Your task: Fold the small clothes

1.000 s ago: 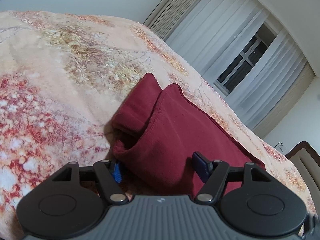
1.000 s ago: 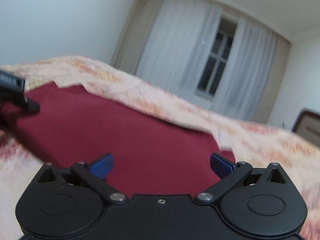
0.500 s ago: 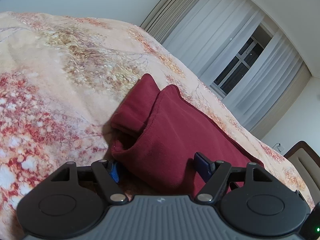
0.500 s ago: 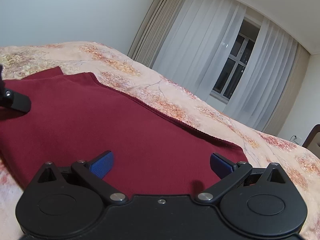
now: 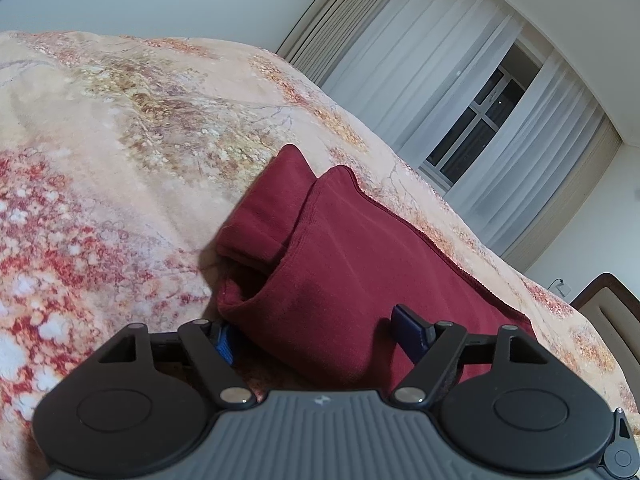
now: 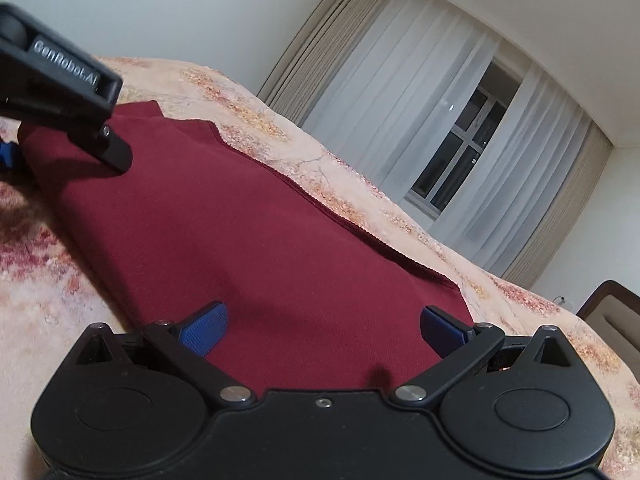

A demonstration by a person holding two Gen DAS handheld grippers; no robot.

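A dark red garment [image 5: 352, 264] lies folded on the floral bedspread [image 5: 100, 168]. Its left end shows stacked layers with a sleeve fold [image 5: 264, 216] sticking out. My left gripper [image 5: 318, 336] is open, its jaws either side of the garment's near left corner, with the left pad partly hidden under the cloth. In the right wrist view the garment [image 6: 240, 240] spreads wide and flat. My right gripper [image 6: 324, 330] is open over its near edge. The left gripper's body [image 6: 60, 92] shows at the upper left of that view.
The bedspread [image 6: 48, 300] extends all round the garment. Behind the bed are white curtains and a dark window [image 5: 476, 136]. A wooden chair back [image 5: 608, 312] stands at the far right.
My right gripper has moved closer to the left one, which now looms large in its view. My left gripper has barely moved. Both stay open.
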